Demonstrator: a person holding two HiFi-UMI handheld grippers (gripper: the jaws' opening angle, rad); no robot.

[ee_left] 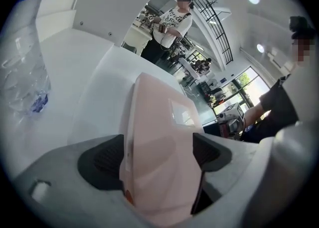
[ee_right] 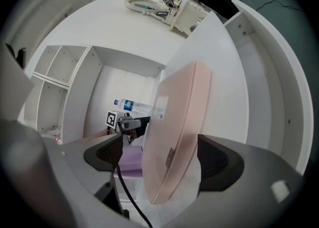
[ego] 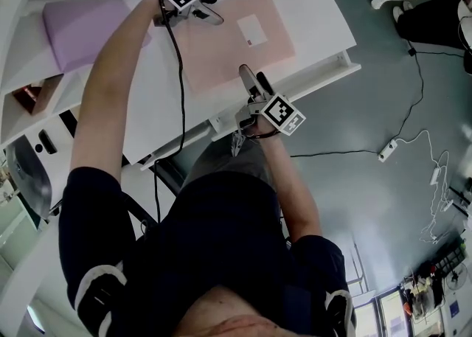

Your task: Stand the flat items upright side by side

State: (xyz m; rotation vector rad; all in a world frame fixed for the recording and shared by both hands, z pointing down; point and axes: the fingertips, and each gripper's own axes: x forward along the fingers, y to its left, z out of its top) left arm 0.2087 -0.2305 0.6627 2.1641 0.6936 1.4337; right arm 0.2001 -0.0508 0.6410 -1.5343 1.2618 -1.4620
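The pink folder [ego: 236, 44] lies flat on the white table [ego: 317, 11] in the head view, its white label facing up. The left gripper [ego: 212, 8] is at the folder's far left corner, with the arm stretched out across the table. The right gripper [ego: 249, 81] is at the folder's near edge, close to the table's front. A purple folder [ego: 81, 22] lies well to the left, beyond the left arm. Cables and a power strip [ego: 389, 151] lie on the grey floor to the right.

In the left gripper view the pink folder [ee_left: 159, 137] fills the gap of the left gripper [ee_left: 158, 154]. Both dark pads [ee_left: 102, 159] press on it, so the jaws are clamped on its corner. A clear bottle [ee_left: 25, 82] stands at the left, and a person [ee_left: 172, 22] stands far behind.

In the right gripper view the pink folder [ee_right: 177, 127] shows edge-on between the jaws of the right gripper [ee_right: 162, 157]. The right pad [ee_right: 219, 159] sits against the folder. The left pad stands clear of it, with the purple folder [ee_right: 130, 161] showing through the gap, so these jaws are apart astride the edge. Beyond are the left gripper [ee_right: 122, 121], the bottle [ee_right: 134, 106] and open shelf compartments [ee_right: 60, 72].
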